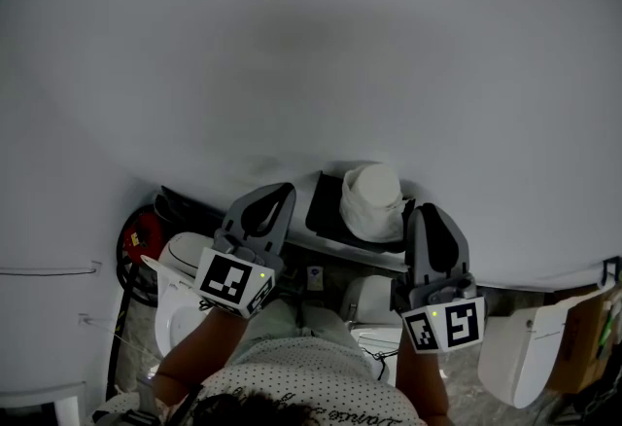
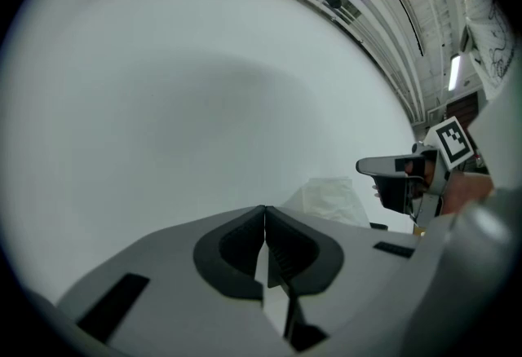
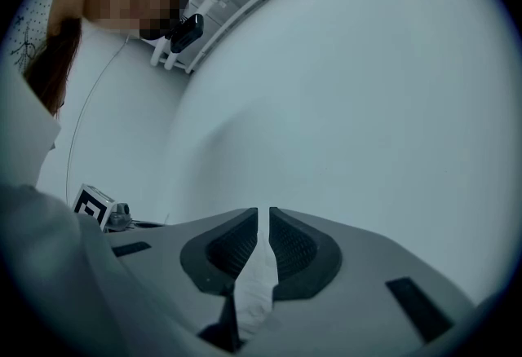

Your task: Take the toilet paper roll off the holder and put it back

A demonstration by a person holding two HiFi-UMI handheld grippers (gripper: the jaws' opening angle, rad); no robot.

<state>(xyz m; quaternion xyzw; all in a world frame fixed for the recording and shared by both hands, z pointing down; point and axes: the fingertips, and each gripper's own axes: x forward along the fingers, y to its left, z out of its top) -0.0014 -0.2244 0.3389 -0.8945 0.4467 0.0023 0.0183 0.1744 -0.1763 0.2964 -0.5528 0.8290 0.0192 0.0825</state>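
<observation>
Both left gripper [image 1: 280, 193] and right gripper [image 1: 433, 216] point roughly level, flanking the roll [image 1: 371, 195].

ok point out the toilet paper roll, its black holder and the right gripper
toilet paper roll [image 1: 372, 198]: head view, on its white paper.
black holder [image 1: 326, 205]: head view, bare part left of the paper.
right gripper [image 3: 263, 213]: right gripper view, midway between its fingertips.

The toilet paper roll [image 2: 330, 194] is half hidden behind the left gripper [image 2: 265, 210] in its own view. The right gripper [image 3: 263, 213] only shows a sliver of white paper [image 3: 259, 278] through its gap, so no clue what it's attached to.
</observation>
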